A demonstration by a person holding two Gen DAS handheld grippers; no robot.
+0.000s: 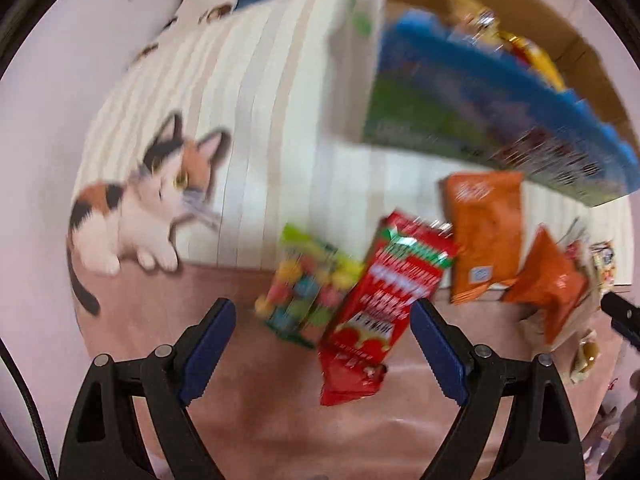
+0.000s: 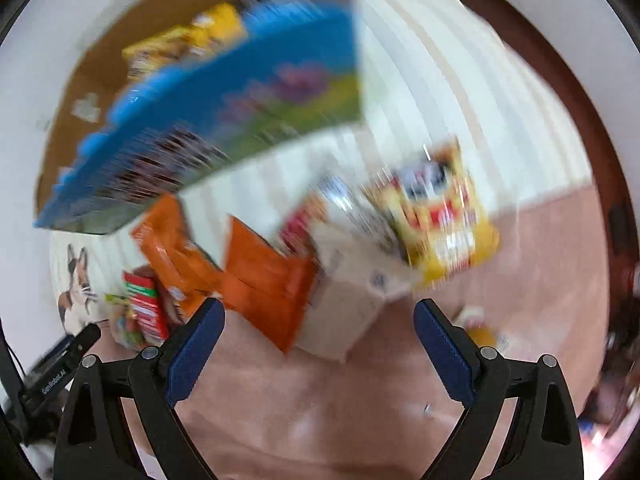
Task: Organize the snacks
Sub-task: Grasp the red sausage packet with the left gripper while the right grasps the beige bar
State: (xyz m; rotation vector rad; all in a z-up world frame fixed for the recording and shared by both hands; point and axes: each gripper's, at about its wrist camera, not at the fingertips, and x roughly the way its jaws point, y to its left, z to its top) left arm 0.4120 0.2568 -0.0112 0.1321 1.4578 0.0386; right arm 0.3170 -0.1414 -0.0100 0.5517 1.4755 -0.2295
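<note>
Organizing looks barely begun. A few yellow packets [image 1: 516, 46] sit in the blue box [image 1: 500, 120] at the far side; the red packet [image 1: 384, 304], candy bag [image 1: 304, 284] and orange packets [image 1: 486, 232] lie loose nearby. Left gripper [image 1: 322, 350] and right gripper [image 2: 318, 350] jaws are wide and empty.

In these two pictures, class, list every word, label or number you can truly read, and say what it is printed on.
"GenRobot.AI": white lettering on the black device at the lower left of the right wrist view.
Red packet: white print, too blurred to read.
Blue box: print smeared by motion, unreadable.
Yellow packet: unreadable.
Orange packets: unreadable.
</note>
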